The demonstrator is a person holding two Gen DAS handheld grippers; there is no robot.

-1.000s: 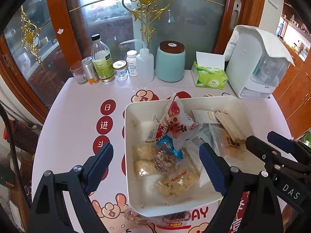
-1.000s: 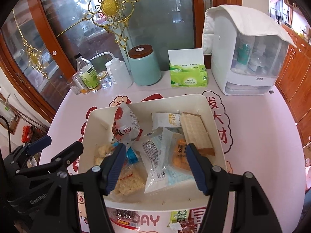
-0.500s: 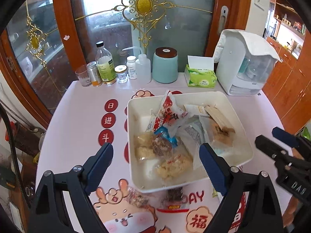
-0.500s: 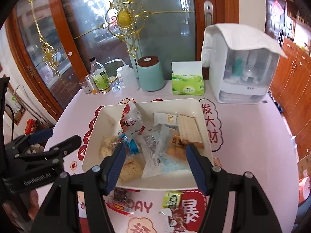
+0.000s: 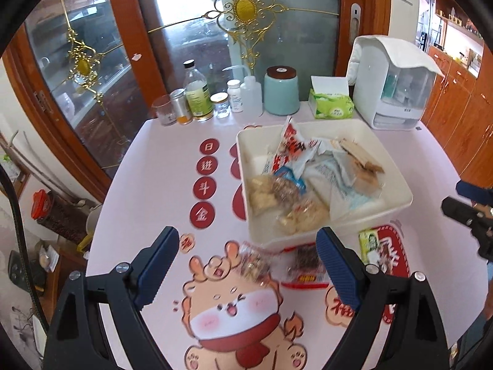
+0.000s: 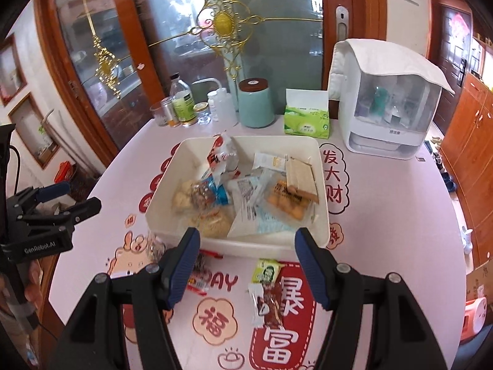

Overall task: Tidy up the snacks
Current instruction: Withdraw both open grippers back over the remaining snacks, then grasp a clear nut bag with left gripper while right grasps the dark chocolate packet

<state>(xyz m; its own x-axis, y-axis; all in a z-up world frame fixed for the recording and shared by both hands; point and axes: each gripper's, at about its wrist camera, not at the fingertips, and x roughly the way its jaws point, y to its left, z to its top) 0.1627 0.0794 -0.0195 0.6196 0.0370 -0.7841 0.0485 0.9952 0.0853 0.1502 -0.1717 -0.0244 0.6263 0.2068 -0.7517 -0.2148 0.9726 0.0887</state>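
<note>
While both claws hover above the near part of the worktop (image 6: 400, 215), a white rectangular bin (image 6: 322, 185) stands at the middle of its pink printed cover and holds most of the snacks. Left claw (image 5: 248, 265): jaws spread wide, nothing between the pads, poised over a clear crinkled packet (image 5: 255, 262) and a red-edged packet (image 5: 305, 273) that lie on the cover just in front of the bin's near wall. Right claw (image 6: 246, 265): jaws parted to a moderate width, empty, above a green-topped packet (image 6: 267, 269) and a brown snack stick in clear wrap (image 6: 265, 302), both on the cover in front of the bin. Inside the bin: a red-and-white bag (image 6: 222, 157) standing upright at the far left, pale puffed pieces in clear wrap (image 6: 185, 199) at the near left, a wafer bar (image 6: 300, 174) at the right, and an orange-filled clear packet (image 6: 285, 202) beneath the wafer. Along the far edge of the worktop, left to right: a small glass, a tin, a green-labelled bottle (image 6: 181, 101), small jars, a white squeeze bottle, a pale-green canister with a brown lid (image 6: 255, 104), a green tissue box (image 6: 306, 120), and a white cabinet-style appliance (image 6: 388, 104) with a cloth draped over its top. Behind stands a wood-framed glass door (image 6: 215, 30) with gilt ornament.
</note>
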